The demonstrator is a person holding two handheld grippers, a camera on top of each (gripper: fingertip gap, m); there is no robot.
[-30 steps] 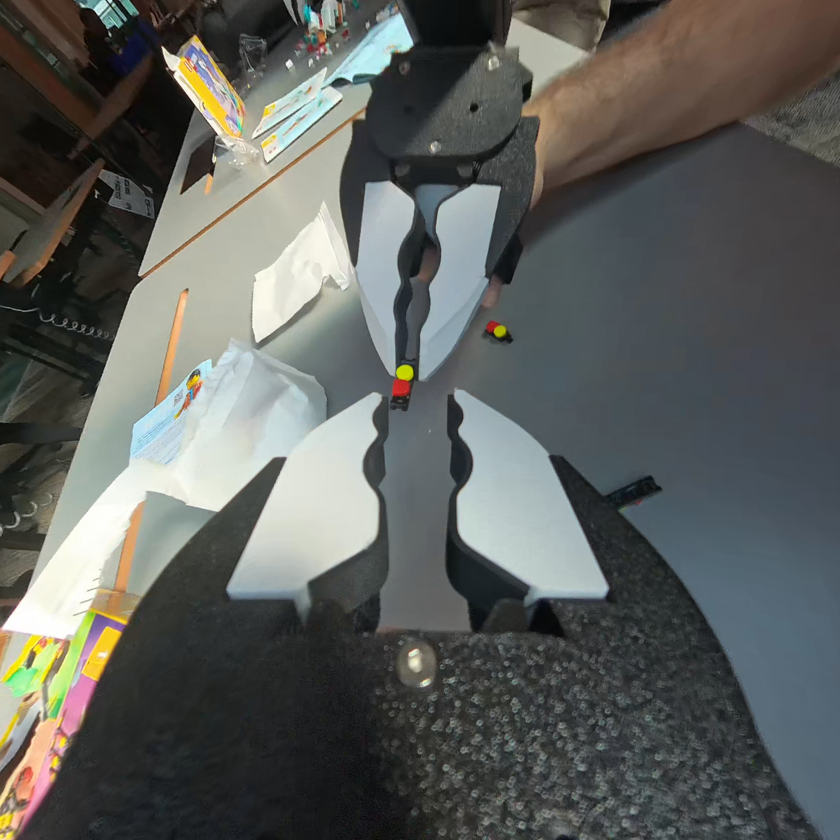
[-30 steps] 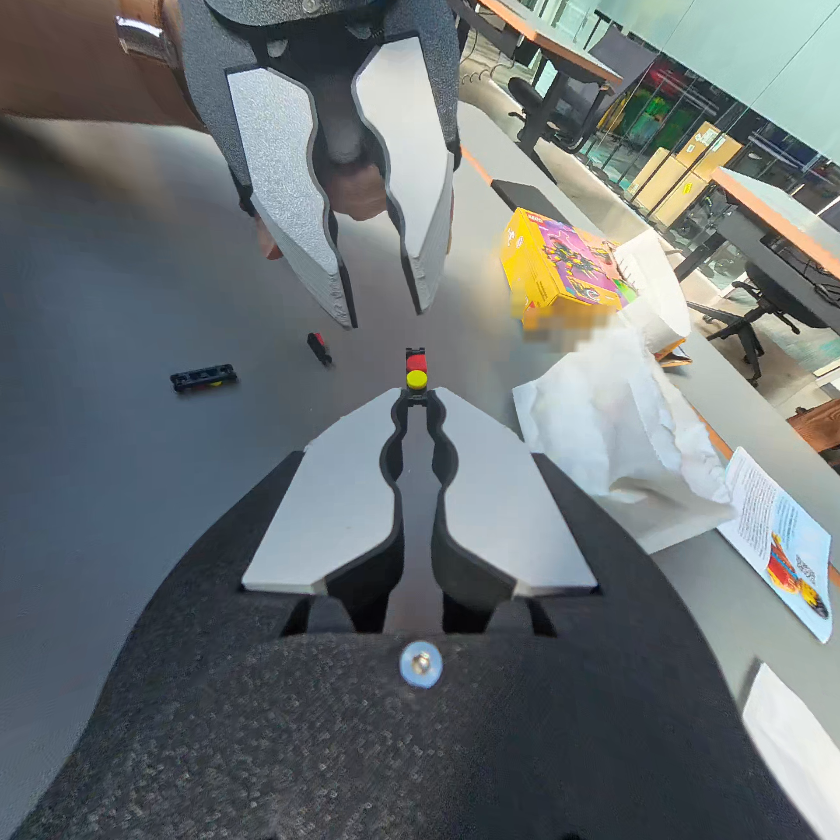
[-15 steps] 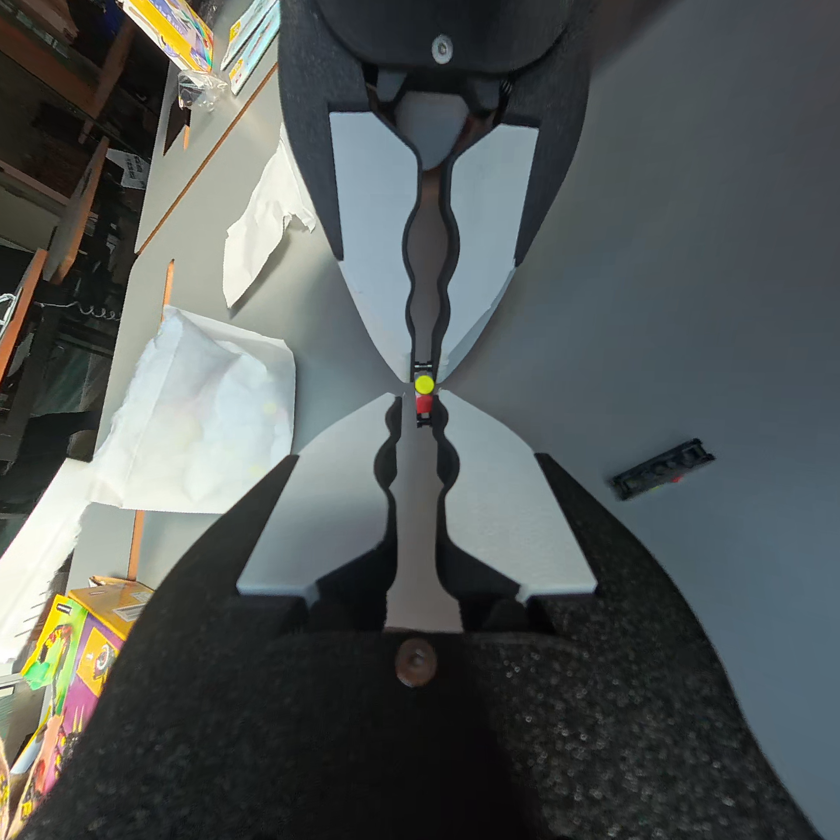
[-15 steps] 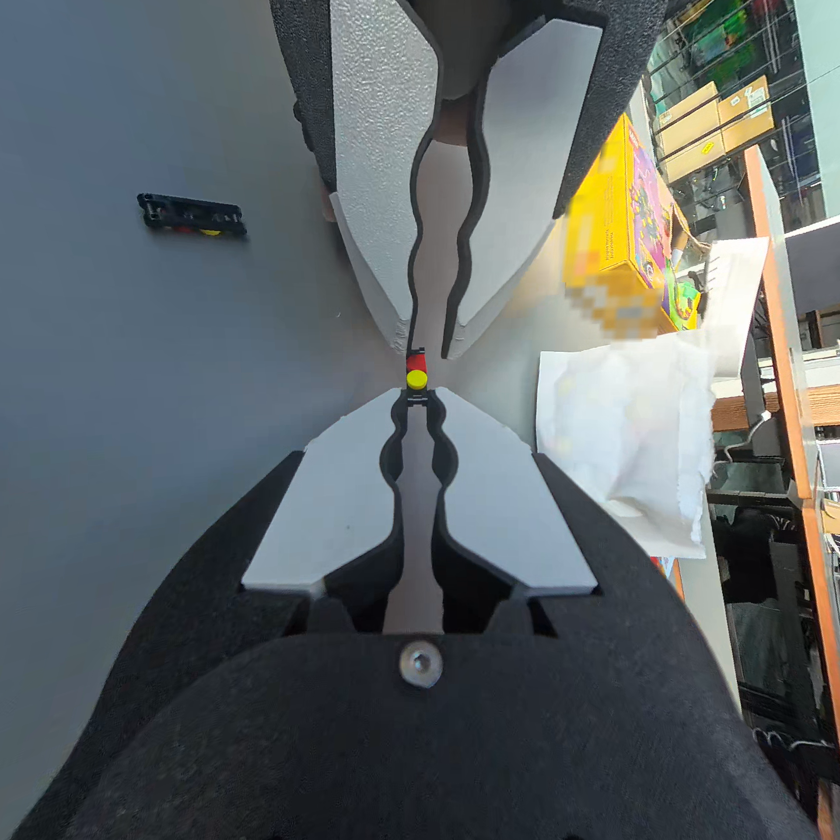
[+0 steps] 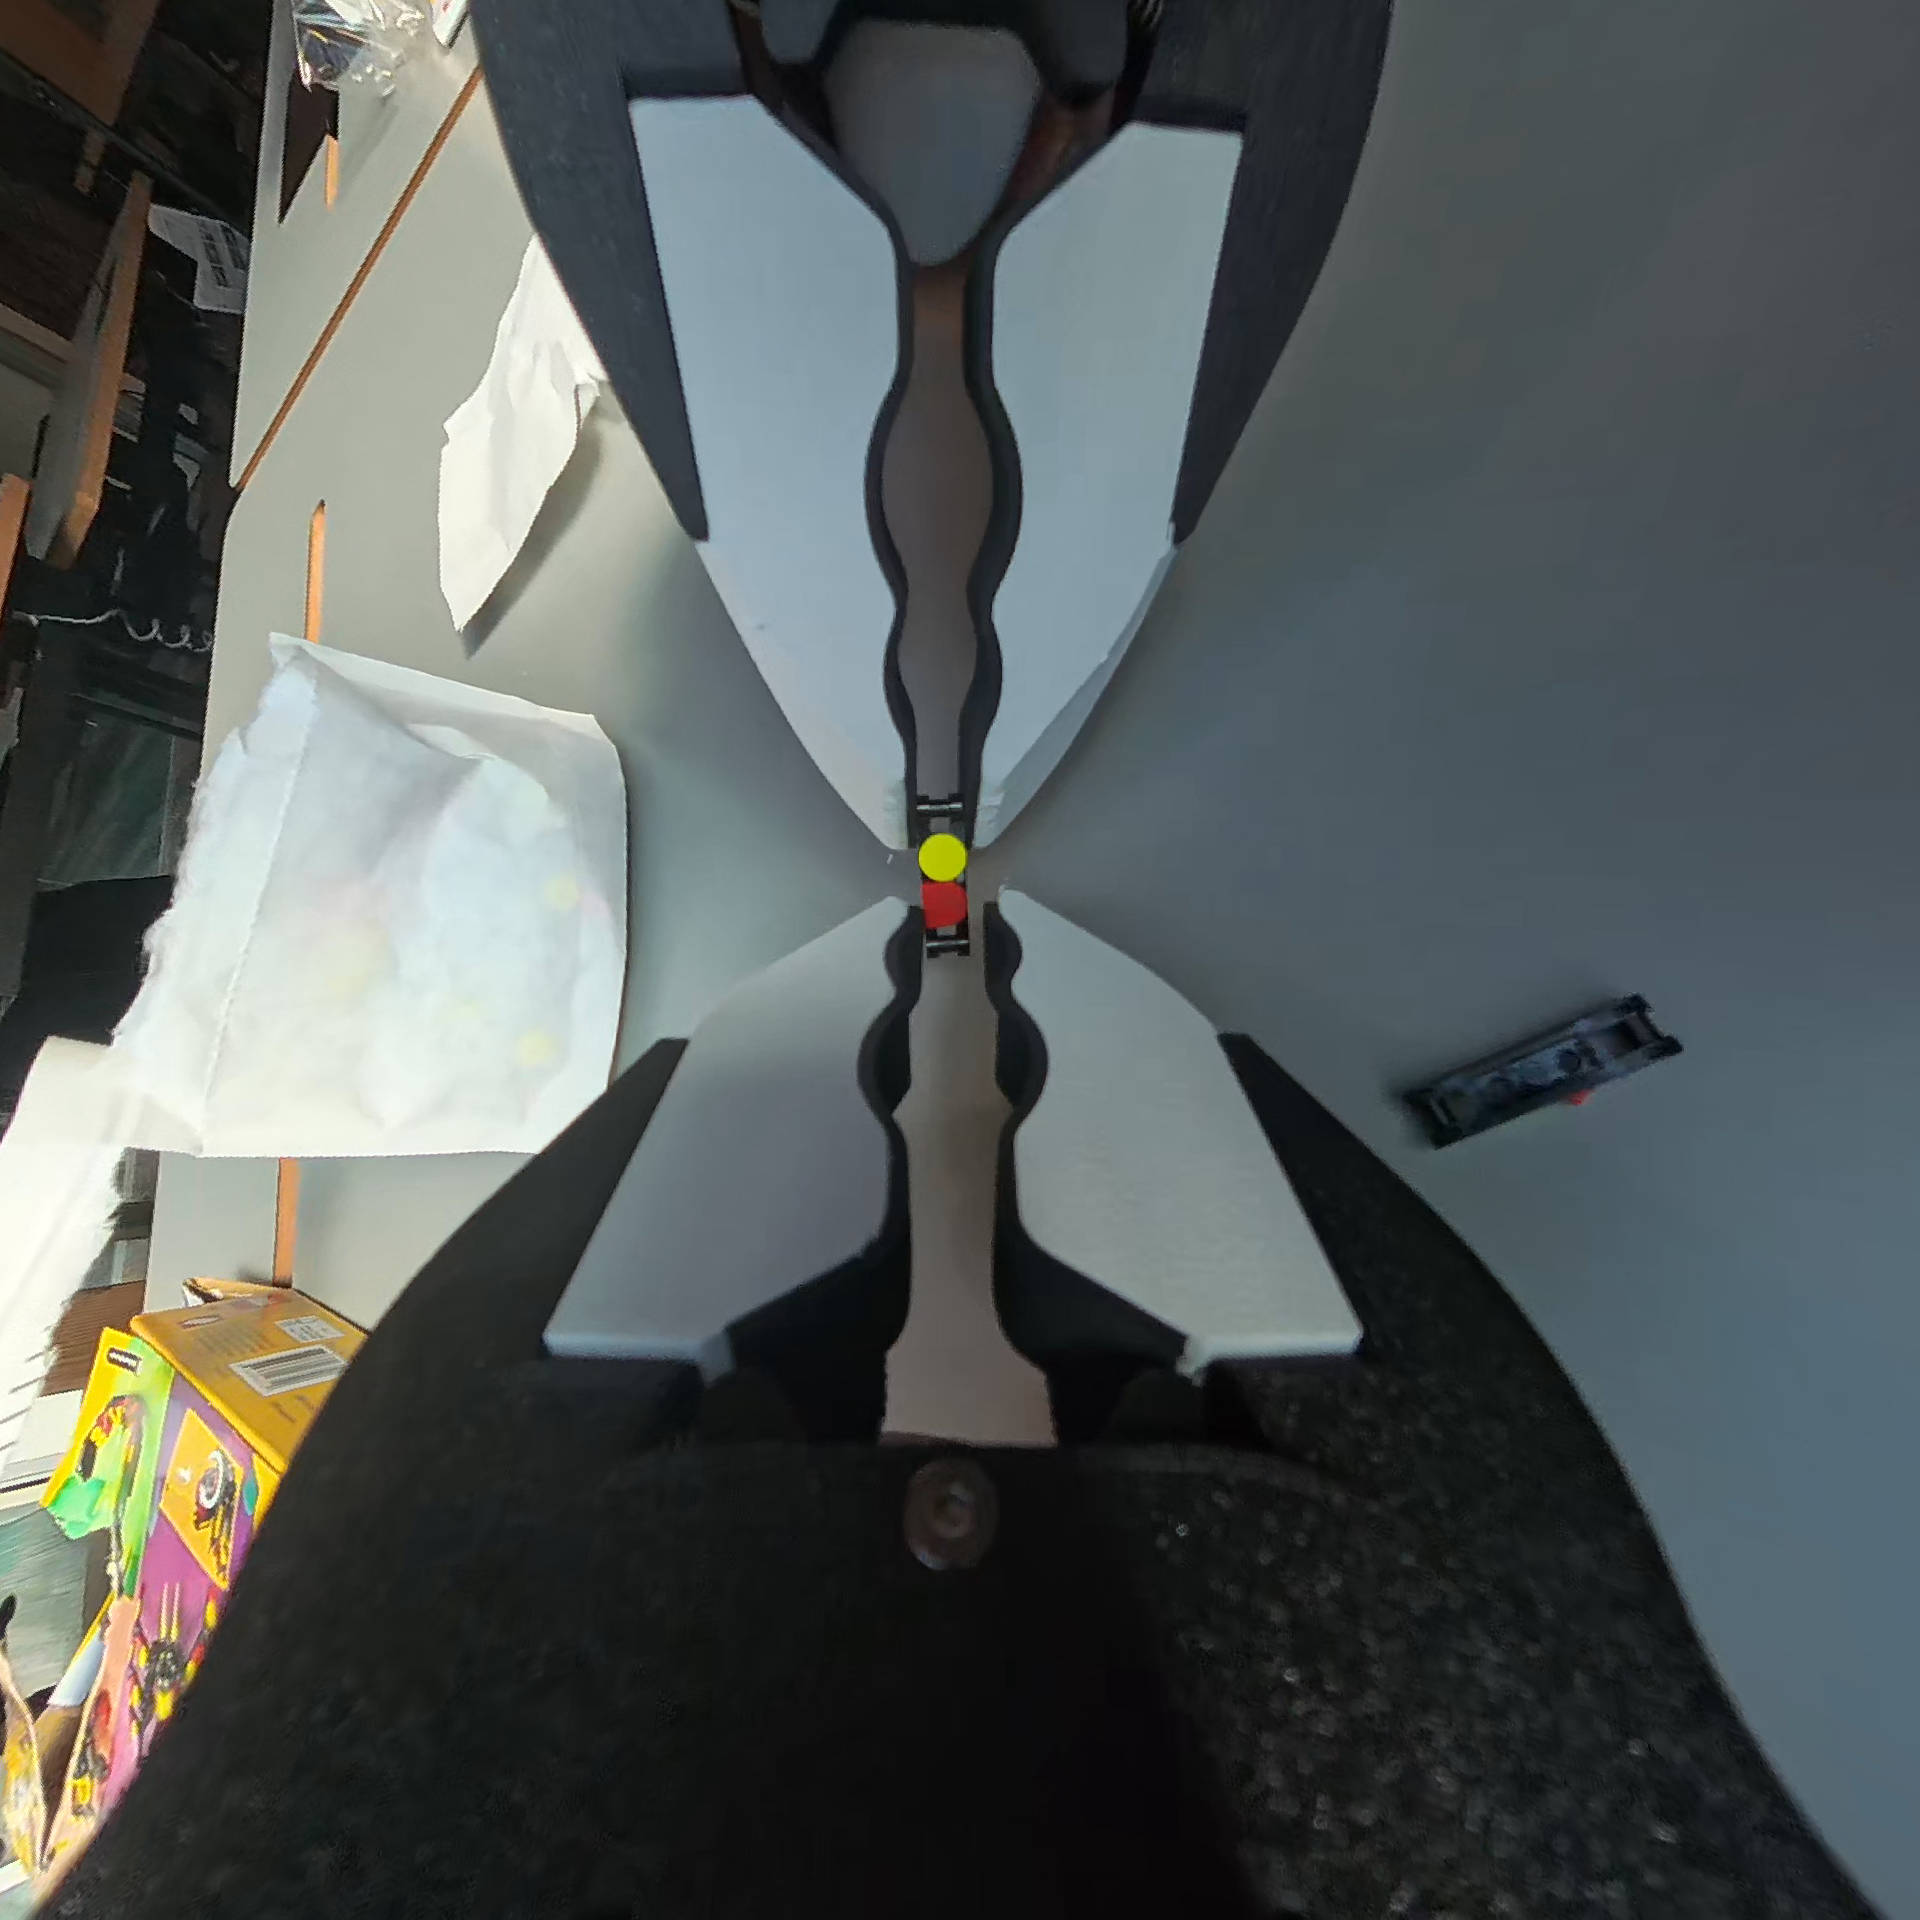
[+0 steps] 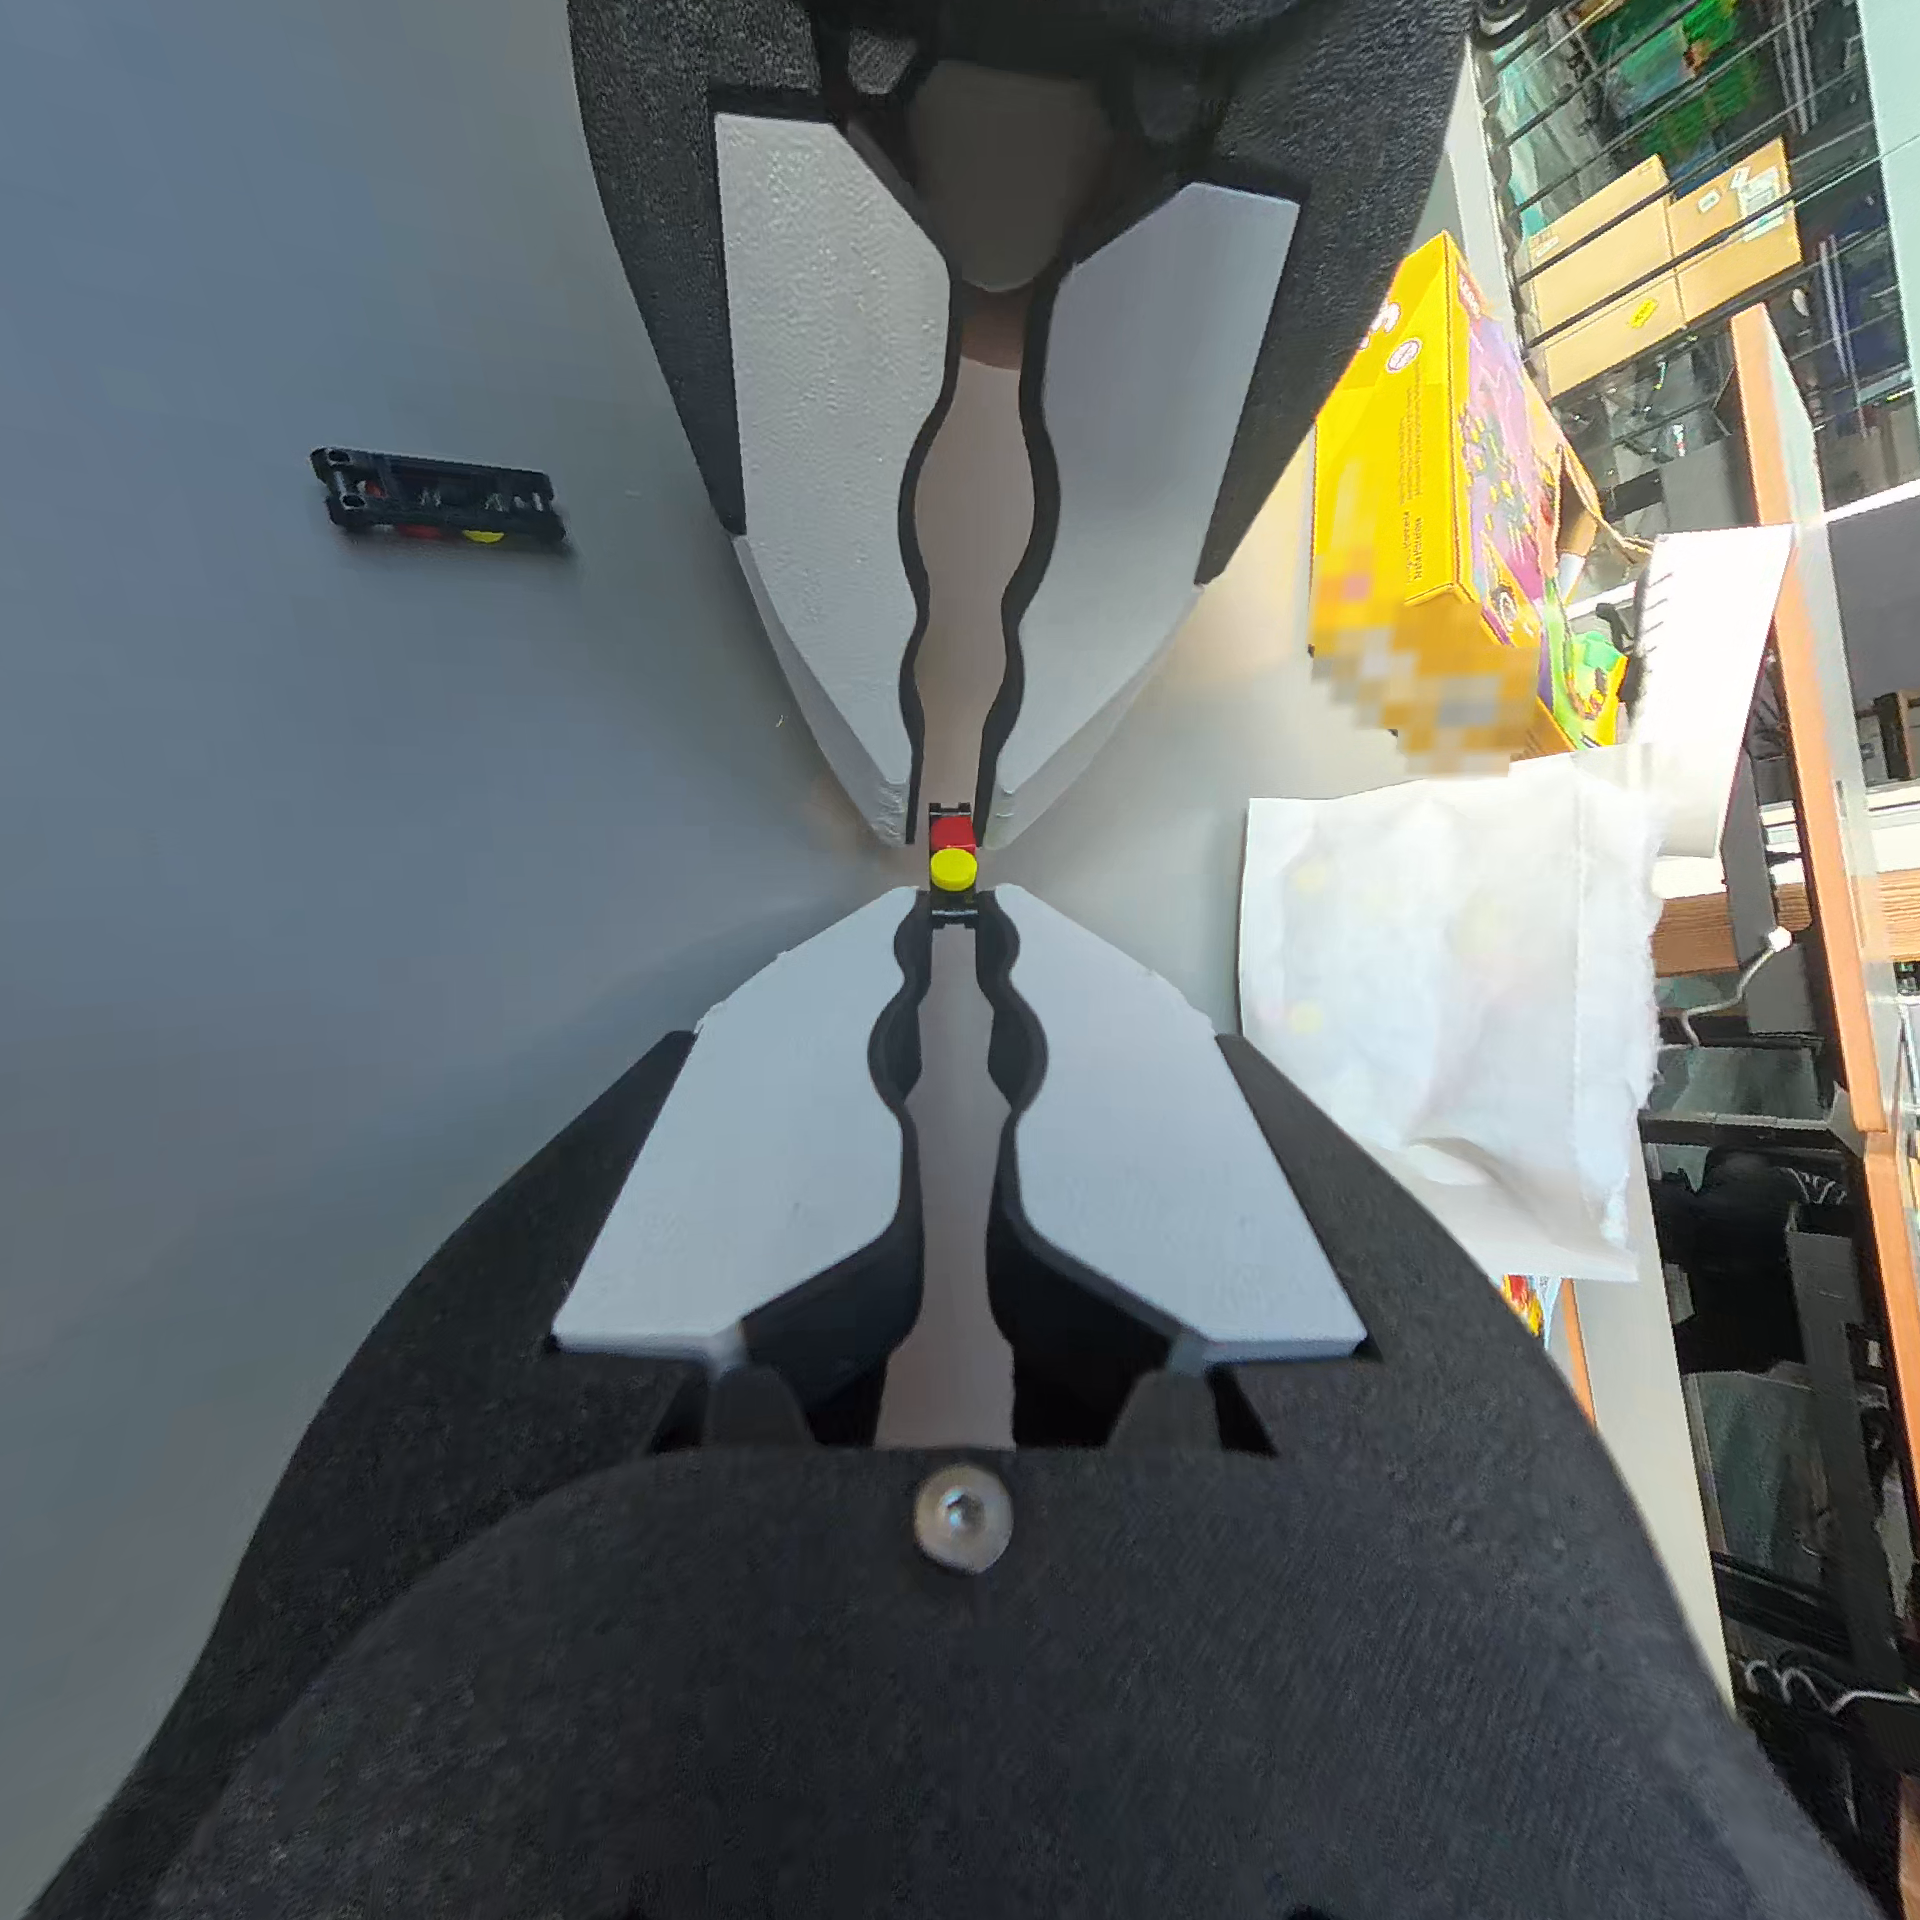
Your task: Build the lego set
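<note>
Right tool [image 6: 954, 914] pinches the black piece [image 6: 953, 868]; left tool [image 5: 943, 920], tips apparently apart, brackets its far end.

Bright, hard side light, fisheye warp

We see sunlit glare on the white paper bag [image 5: 395, 914], a shaded grey table [image 5: 1558, 520], curved edges, and blur along both frames' bottoms.

grippers 2 [image 5: 943, 914] [image 6: 954, 904] | black lego pieces 2 [image 5: 943, 883] [image 5: 1543, 1070] | paper bags 2 [image 5: 384, 935] [image 5: 509, 447] | box 1 [image 6: 1444, 499]
</note>
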